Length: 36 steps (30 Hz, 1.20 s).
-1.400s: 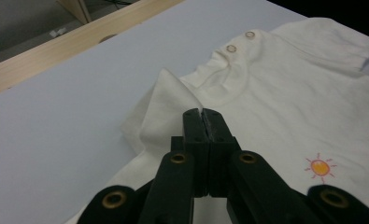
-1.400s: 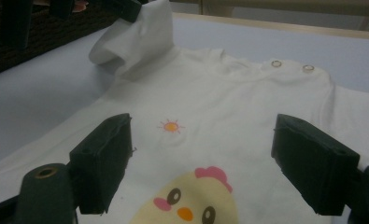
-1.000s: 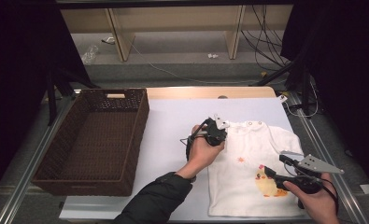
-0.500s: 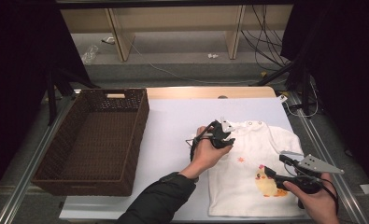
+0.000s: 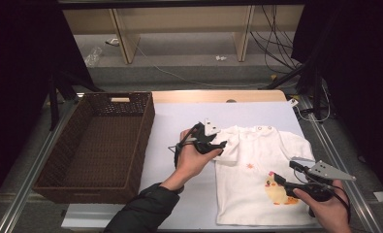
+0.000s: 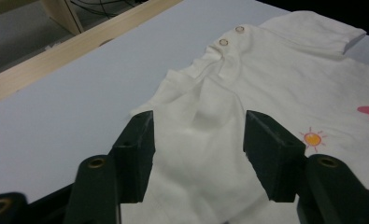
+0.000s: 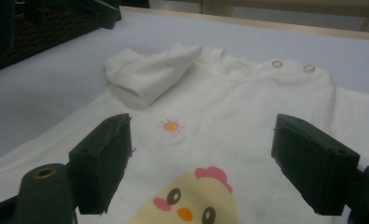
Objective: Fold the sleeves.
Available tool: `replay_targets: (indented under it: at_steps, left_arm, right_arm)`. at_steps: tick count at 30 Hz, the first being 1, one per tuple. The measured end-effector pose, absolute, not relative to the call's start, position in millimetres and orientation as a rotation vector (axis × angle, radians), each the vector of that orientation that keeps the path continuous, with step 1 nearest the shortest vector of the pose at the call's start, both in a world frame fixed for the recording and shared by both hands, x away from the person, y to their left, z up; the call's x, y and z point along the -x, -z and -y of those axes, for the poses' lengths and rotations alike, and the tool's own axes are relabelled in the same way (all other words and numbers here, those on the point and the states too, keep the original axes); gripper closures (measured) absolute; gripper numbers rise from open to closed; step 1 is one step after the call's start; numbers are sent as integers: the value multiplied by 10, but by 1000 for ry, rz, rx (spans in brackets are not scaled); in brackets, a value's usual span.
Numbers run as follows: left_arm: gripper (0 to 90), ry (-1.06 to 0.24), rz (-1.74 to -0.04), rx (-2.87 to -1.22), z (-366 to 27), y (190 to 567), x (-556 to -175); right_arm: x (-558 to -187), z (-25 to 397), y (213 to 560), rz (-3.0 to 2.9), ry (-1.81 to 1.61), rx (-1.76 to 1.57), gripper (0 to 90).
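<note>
we see a small white baby shirt [image 5: 262,174] lying flat on the pale tabletop [image 5: 179,116], right of the middle and toward the near edge, with its neckline to the far side and its hem near us. a yellow chick print [image 5: 276,191] sits low on its front, a small orange sun print [image 5: 249,166] lies above that, and two snap buttons [image 5: 263,128] mark the shoulder by the neck. the shirt's left sleeve [image 5: 228,148] is folded over and bunched up on the body rather than spread out, while the right sleeve [image 5: 300,143] lies flat toward the right side. our left gripper [image 5: 218,145] is at that bunched sleeve, held in the left hand [image 5: 191,158]; in the left gripper view its jaws stand apart with the sleeve cloth lying between them, released, and we cannot tell whether the pads [image 6: 138,149] touch the fabric. our right gripper [image 5: 276,175] hovers low over the near right part of the shirt, just beside the chick print, held in the right hand [image 5: 325,206]; in the right gripper view its jaws are spread wide, holding nothing, with the sun print and the chick's head between them farther off. a dark brown wicker basket [image 5: 58,165] stands on the left side of the table, well apart from the shirt. beyond the table's far wooden edge we see a grey floor with cables [image 5: 271,48] and the legs of a wooden frame [image 5: 123,39].
</note>
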<state>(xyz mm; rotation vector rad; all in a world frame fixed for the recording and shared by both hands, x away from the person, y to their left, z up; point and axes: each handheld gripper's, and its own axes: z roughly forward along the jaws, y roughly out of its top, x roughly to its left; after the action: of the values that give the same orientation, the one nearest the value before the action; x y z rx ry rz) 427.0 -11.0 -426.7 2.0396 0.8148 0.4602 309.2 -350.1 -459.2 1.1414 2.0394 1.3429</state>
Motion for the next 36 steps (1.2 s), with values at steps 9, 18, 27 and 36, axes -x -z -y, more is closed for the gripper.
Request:
replay_targets:
  at_steps: [9,18,27,36]
  left_arm:
    - [357,-455,-959,-2033,-219,4414,-4281]
    - [379,-463,-1058,-2135,-197,4682,-4515]
    - [427,-440,-1115,-2167,-108,4845,-4646]
    - [691,-380,-1117,-2172,-45,4825,-4620]
  right_arm:
    - [-3095,3485,4593,-2039,-1342,-1140,210]
    - [-3095,3494,4593,-2040,-1343,-1138,211]
    - [-3093,3495,4591,-2041,-1343,-1135,211]
    - [-3093,3485,4592,-2040,-1348,-1140,211]
